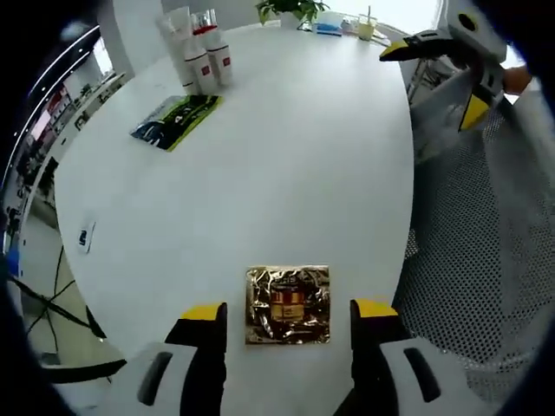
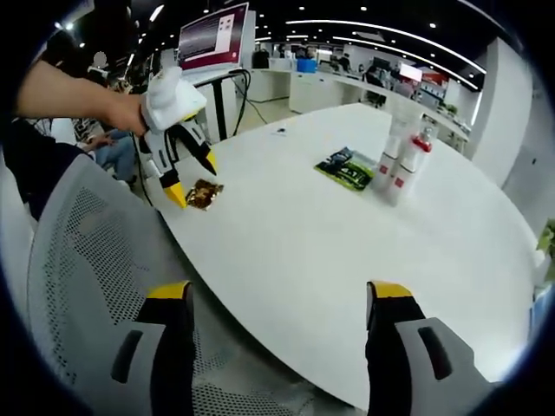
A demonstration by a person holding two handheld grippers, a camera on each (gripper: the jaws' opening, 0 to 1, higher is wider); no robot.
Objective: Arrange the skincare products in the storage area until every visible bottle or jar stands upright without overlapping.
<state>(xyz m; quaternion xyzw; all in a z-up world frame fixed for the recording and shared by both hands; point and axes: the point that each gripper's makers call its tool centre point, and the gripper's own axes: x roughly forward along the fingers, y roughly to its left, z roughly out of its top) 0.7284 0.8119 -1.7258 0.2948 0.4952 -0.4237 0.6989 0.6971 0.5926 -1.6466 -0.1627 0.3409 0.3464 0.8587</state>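
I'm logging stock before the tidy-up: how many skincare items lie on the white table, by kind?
Upright white bottles or tubes: about 4, bunched together, so the count is uncertain
Gold foil sachet: 1
Green-and-black sachet: 1
Total: about 6

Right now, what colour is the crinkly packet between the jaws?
The sachet is shiny gold with a red label, clearest in the left gripper view.

Sachet (image 1: 287,305) between jaws, on table (image 1: 295,156)
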